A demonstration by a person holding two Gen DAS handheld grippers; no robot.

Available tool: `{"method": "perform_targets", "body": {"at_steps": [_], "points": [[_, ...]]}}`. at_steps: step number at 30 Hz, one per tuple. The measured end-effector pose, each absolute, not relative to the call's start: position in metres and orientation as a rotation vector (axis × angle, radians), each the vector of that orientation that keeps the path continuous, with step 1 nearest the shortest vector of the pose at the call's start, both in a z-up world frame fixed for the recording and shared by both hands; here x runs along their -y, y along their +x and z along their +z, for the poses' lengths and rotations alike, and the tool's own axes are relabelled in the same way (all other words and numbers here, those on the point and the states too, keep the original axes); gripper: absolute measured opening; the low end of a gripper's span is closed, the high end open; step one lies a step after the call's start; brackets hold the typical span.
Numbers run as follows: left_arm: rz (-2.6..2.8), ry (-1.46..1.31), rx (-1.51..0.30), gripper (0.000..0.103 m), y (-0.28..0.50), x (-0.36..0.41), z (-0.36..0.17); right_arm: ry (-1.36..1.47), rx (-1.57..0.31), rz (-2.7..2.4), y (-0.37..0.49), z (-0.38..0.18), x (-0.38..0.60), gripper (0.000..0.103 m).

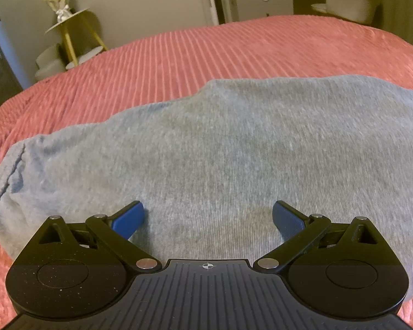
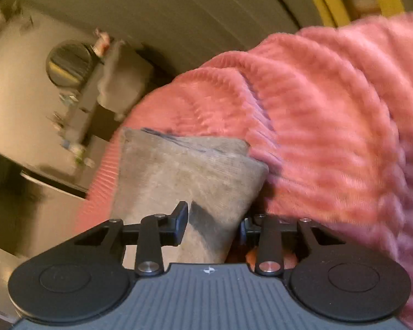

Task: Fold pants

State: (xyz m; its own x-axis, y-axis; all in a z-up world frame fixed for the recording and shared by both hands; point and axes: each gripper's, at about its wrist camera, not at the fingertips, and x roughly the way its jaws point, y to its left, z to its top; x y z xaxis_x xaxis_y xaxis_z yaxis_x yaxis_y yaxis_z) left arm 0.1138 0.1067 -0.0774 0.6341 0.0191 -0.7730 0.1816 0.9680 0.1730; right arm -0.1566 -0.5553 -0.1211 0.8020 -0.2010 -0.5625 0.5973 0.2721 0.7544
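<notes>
Pants (image 1: 220, 151) lie flat across centre frame on the pink bed (image 1: 234, 52); left claw (image 1: 208, 217) spread wide above them, holding nothing. Right claw (image 2: 213, 222) clamps a folded grey section lower centre, likely to carry the fold over

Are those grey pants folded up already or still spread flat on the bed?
Folded at least once: the pants show stacked layered edges at their far end, lying on the pink bedspread. Whether folding is finished, cannot tell.
</notes>
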Motion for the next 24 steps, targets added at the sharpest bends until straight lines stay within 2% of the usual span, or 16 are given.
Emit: {"method": "perform_targets", "body": {"at_steps": [1,3,5,6,7,8,10,12,15,19,22,24], "points": [[-0.095,0.242,-0.883,0.103,0.114,-0.107,-0.078,1.198,-0.369,-0.549,-0.161,-0.122,0.555,0.037],[-0.096,0.24,-0.884,0.103,0.115,-0.107,-0.079,1.233,-0.358,-0.53,-0.158,-0.124,0.559,0.047],[-0.097,0.242,-0.884,0.103,0.115,-0.107,-0.079,1.244,-0.339,-0.501,-0.15,-0.124,0.566,0.047],[-0.097,0.241,-0.884,0.103,0.115,-0.107,-0.079,1.236,-0.334,-0.498,-0.148,-0.125,0.567,0.043],[-0.096,0.239,-0.884,0.103,0.115,-0.107,-0.078,1.219,-0.336,-0.504,-0.143,-0.124,0.568,0.014],[-0.096,0.237,-0.885,0.103,0.115,-0.107,-0.078,1.186,-0.329,-0.491,-0.14,-0.12,0.567,0.009],[-0.097,0.236,-0.885,0.103,0.114,-0.107,-0.078,1.153,-0.279,-0.454,-0.144,-0.113,0.56,0.009],[-0.098,0.238,-0.885,0.103,0.115,-0.107,-0.078,1.128,-0.313,-0.485,-0.139,-0.114,0.56,0.015],[-0.099,0.238,-0.887,0.103,0.115,-0.107,-0.079,1.114,-0.392,-0.511,-0.13,-0.124,0.562,0.016],[-0.098,0.238,-0.889,0.103,0.116,-0.107,-0.079,1.134,-0.387,-0.508,-0.13,-0.126,0.564,0.017],[-0.097,0.24,-0.888,0.103,0.115,-0.106,-0.078,1.117,-0.406,-0.499,-0.123,-0.123,0.565,0.021],[-0.097,0.238,-0.89,0.103,0.116,-0.107,-0.078,1.13,-0.401,-0.486,-0.12,-0.124,0.568,0.028]]}}
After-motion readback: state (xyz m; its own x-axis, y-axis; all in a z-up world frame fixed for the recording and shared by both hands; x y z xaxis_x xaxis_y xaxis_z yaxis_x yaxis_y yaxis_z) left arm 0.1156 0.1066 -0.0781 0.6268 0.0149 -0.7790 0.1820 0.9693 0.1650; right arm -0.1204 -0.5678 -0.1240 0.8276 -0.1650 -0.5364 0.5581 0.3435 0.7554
